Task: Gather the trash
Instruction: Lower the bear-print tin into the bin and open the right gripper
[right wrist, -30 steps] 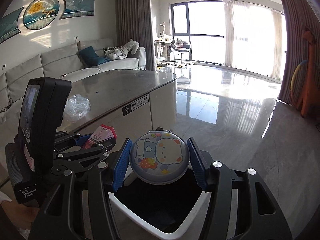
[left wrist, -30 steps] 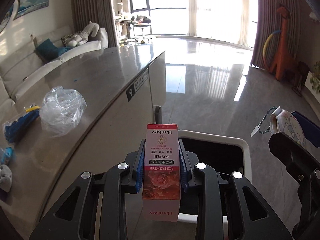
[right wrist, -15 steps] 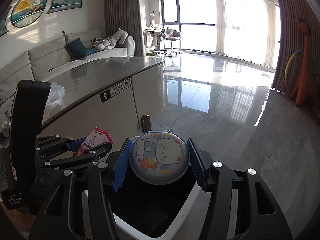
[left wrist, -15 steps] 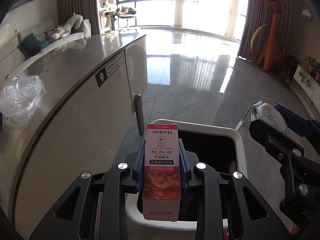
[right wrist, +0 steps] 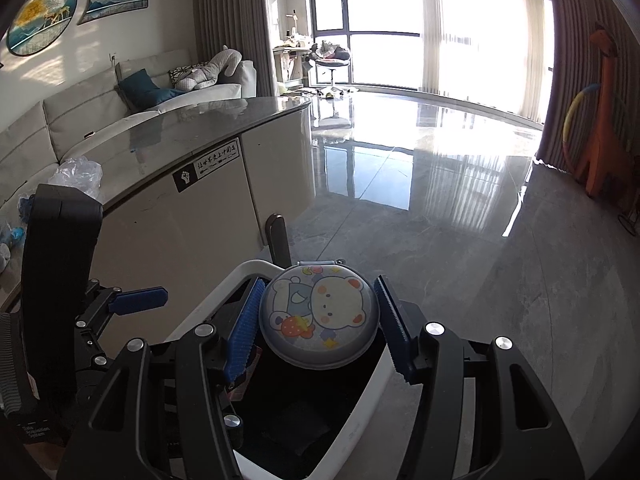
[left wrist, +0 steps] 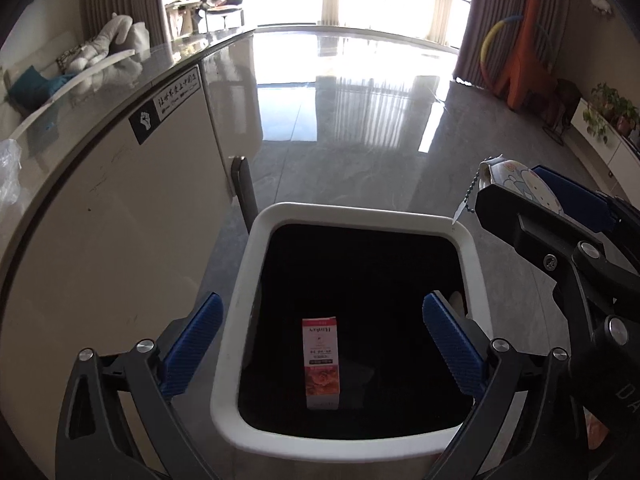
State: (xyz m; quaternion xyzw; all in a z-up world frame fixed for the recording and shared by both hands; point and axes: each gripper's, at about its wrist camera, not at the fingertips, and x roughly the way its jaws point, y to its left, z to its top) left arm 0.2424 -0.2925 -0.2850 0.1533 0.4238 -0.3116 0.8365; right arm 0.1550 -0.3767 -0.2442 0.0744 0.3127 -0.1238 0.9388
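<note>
A white-rimmed trash bin (left wrist: 360, 216) with a black inside stands on the floor under both grippers. A pink rose-print carton (left wrist: 322, 362) is down inside it, free of any grip. My left gripper (left wrist: 320, 312) hangs over the bin, its jaws opening wide with nothing between the blue pads (left wrist: 192, 344). My right gripper (right wrist: 319, 284) is shut on a round grey bear-print pouch (right wrist: 320, 316) over the bin's rim (right wrist: 224, 300). In the left wrist view the pouch (left wrist: 516, 180) and its ball chain show at the right.
A curved grey-topped counter (left wrist: 120, 200) stands just left of the bin, a crumpled clear plastic bag (right wrist: 78, 174) on it. A dark upright handle (left wrist: 246, 188) rises behind the bin. Glossy floor stretches ahead; an orange giraffe toy (left wrist: 524, 52) stands far right.
The left gripper's jaws have sprung apart and the carton has dropped into the bin. Both grippers have sunk closer to the bin. The right gripper still holds the pouch.
</note>
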